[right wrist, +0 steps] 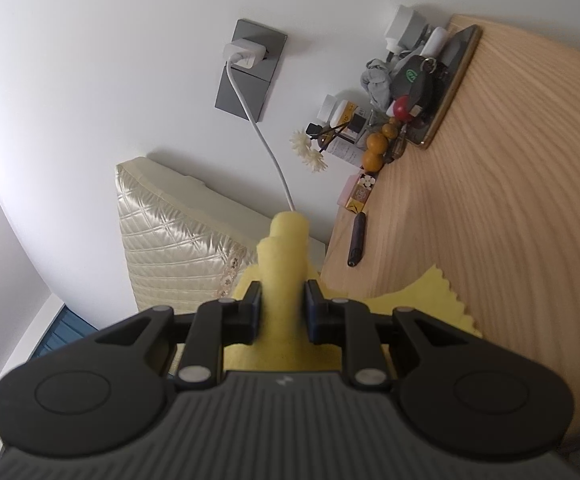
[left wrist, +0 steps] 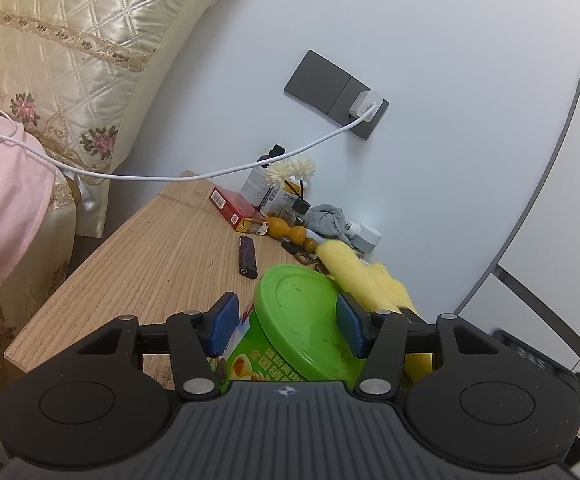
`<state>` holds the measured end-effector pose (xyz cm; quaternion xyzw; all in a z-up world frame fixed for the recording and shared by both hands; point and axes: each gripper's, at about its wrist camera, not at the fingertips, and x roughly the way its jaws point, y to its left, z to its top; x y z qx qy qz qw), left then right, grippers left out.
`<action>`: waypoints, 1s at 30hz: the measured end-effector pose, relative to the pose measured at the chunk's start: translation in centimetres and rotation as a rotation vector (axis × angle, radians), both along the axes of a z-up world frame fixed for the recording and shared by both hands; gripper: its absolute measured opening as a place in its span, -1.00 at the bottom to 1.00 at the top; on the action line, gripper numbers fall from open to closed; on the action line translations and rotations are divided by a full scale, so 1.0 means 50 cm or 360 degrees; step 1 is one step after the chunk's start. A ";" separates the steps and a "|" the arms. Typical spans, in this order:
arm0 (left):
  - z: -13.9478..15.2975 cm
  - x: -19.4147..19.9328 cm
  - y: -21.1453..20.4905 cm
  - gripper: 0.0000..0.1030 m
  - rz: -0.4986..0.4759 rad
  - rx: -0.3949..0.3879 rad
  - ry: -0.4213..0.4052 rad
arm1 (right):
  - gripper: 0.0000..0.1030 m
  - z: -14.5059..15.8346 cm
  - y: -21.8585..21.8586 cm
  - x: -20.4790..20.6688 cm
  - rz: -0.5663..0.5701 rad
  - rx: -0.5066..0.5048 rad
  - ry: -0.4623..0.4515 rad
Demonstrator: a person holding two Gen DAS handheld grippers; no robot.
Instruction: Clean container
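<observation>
My left gripper (left wrist: 288,326) is shut on a green container (left wrist: 274,360) with a green lid (left wrist: 301,312) that carries dark specks; its blue pads (left wrist: 224,320) press both sides. It is held over the near edge of the wooden nightstand (left wrist: 150,264). My right gripper (right wrist: 280,308) is shut on a folded yellow cloth (right wrist: 286,264), rolled and sticking out past the fingertips. In the left wrist view the yellow cloth (left wrist: 353,268) lies against the far right rim of the lid.
On the nightstand's far side stand a red box (left wrist: 232,208), a black lighter (left wrist: 248,256), bottles (left wrist: 258,184), a gourd charm (left wrist: 286,232), a grey rag (left wrist: 327,218) and keys (right wrist: 413,80). A white charger cable (left wrist: 210,172) hangs from the wall socket (left wrist: 335,94). A bed (left wrist: 30,80) lies left.
</observation>
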<state>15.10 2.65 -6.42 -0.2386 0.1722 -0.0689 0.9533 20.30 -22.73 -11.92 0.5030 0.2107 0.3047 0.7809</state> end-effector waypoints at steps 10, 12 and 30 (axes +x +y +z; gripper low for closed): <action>0.001 -0.013 0.020 0.14 -0.0061 0.0020 -0.0025 | -0.54 0.002 0.002 0.001 -0.0002 -0.0021 -0.0013; 0.010 -0.024 0.021 0.14 -0.0046 0.0021 -0.0025 | -0.54 0.003 0.007 0.006 -0.0014 -0.0035 -0.0027; 0.011 -0.092 -0.036 0.18 0.0150 0.0034 0.0001 | -0.54 -0.007 -0.003 -0.025 -0.0060 0.0022 -0.0002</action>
